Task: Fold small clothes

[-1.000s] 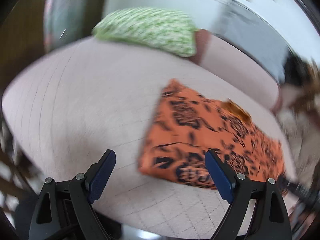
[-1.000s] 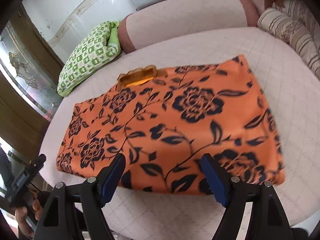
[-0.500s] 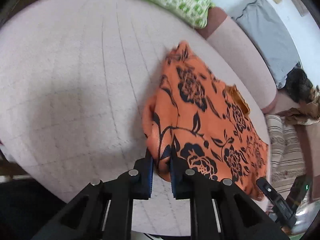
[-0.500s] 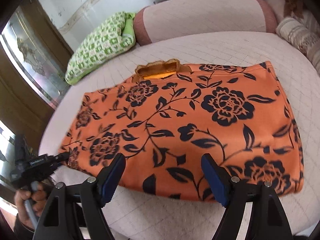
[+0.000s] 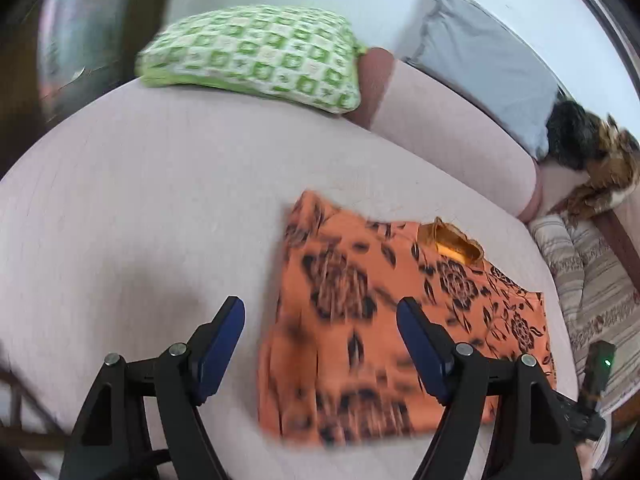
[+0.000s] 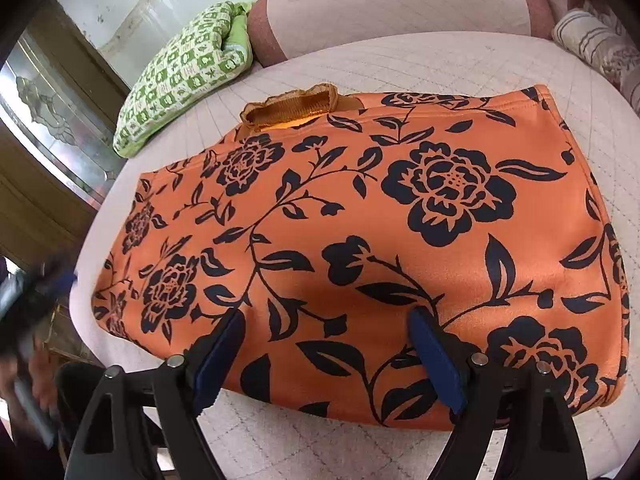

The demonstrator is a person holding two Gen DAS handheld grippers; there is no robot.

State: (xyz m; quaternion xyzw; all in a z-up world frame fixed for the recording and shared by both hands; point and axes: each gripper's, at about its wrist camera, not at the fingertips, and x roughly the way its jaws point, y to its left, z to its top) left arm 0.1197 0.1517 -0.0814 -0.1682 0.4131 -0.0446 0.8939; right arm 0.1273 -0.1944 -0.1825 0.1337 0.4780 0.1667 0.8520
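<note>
Pink and soft, the couch [image 5: 132,208] fills most of the left wrist view. On it lies the cloth [image 5: 384,320], orange with dark flowers, folded flat into a block. It looks blurry here. A small orange band [image 5: 448,240] sticks out at its far edge. The left gripper [image 5: 320,340] hangs over the near left part of the cloth. Its blue fingers [image 5: 220,340] are spread wide and hold nothing. One finger is over the bare couch and the other is over the cloth. A green checked pillow [image 5: 252,56] sits at the back of the couch, well apart from the cloth. A gray cloth [image 5: 480,64] hangs over the couch back. A striped cushion [image 5: 592,292] is off to the right, near the cloth's right edge.

From the right wrist view, the cloth [image 6: 360,220] is sharp and big, lying flat on the couch [image 6: 440,56]. The band [image 6: 292,108] pokes out at its far edge. The right gripper [image 6: 328,344] is at the cloth's near edge. Its blue fingers [image 6: 436,360] are wide apart and pinch nothing, with both tips over the cloth. I cannot tell if they touch it. The pillow [image 6: 184,76] is behind the cloth on the left. The left gripper [image 6: 28,300] shows as a dark blur by the cloth's left corner.
</note>
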